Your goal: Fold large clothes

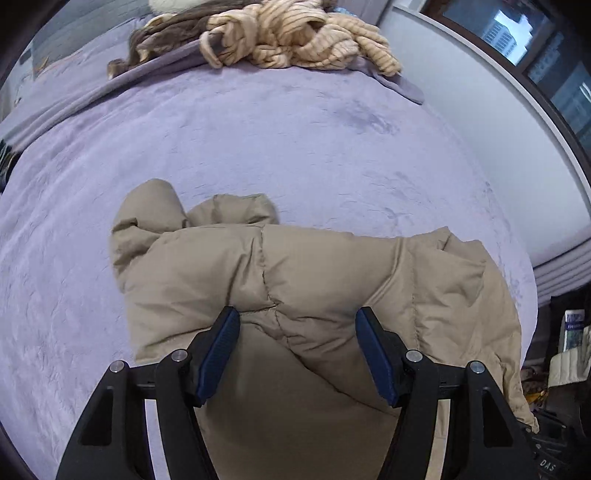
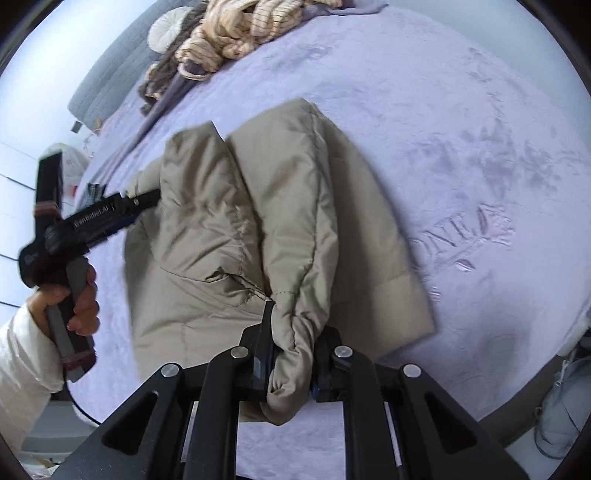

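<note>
A beige puffer jacket (image 1: 280, 280) lies bunched on a lilac bedspread (image 1: 258, 140). My left gripper (image 1: 297, 325) is open, its blue-padded fingers (image 1: 221, 347) standing wide apart just above the jacket's quilted fabric. In the right wrist view the jacket (image 2: 266, 206) lies partly folded over itself. My right gripper (image 2: 293, 343) is shut on a thick fold of the jacket's edge and lifts it a little. The left gripper (image 2: 144, 199) shows there from the side, held by a hand at the jacket's far left edge.
A heap of cream striped and brown clothes (image 1: 280, 33) lies at the far side of the bed (image 2: 461, 110). A white wall and dark window (image 1: 546, 55) stand to the right. Clutter (image 1: 569, 354) sits beside the bed's near right corner.
</note>
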